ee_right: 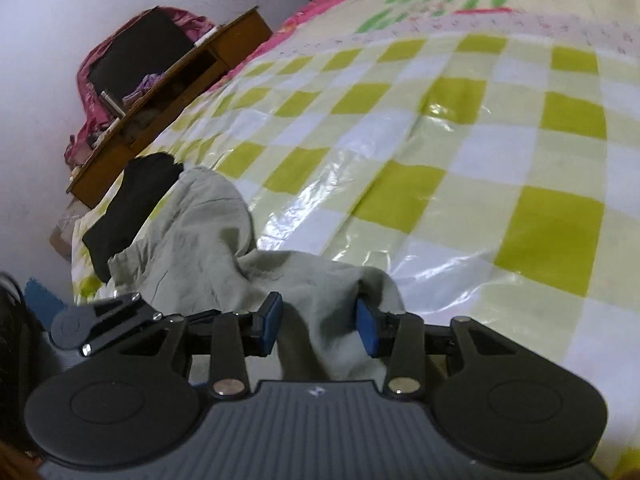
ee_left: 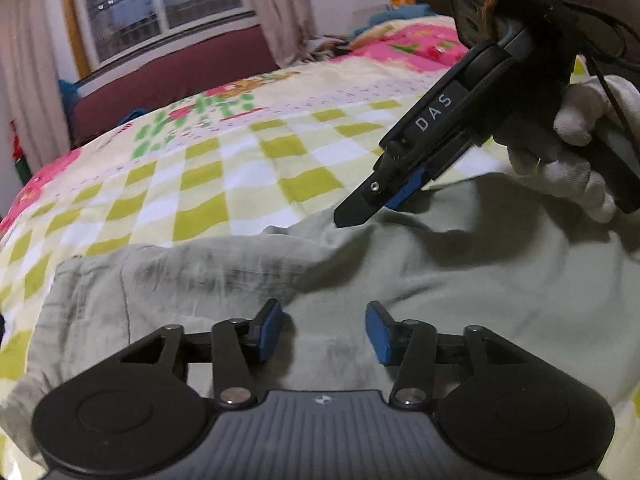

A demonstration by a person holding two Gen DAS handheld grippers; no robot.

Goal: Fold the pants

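My left claw (ee_left: 324, 330) gapes, pads clear above the crumpled pale green cotton pants (ee_left: 440, 280); my right claw (ee_right: 320, 326) stands narrower, the pants' cloth loose between its pads.

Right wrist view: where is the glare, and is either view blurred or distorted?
Right wrist view: white glare streaks on the glossy checked bed cover, worst mid-frame; pants are matte and readable. Left wrist view: no glare, but soft motion blur on the pants, and the right gripper throws a shadow on them. Both views: strong fisheye bending, dark corners.
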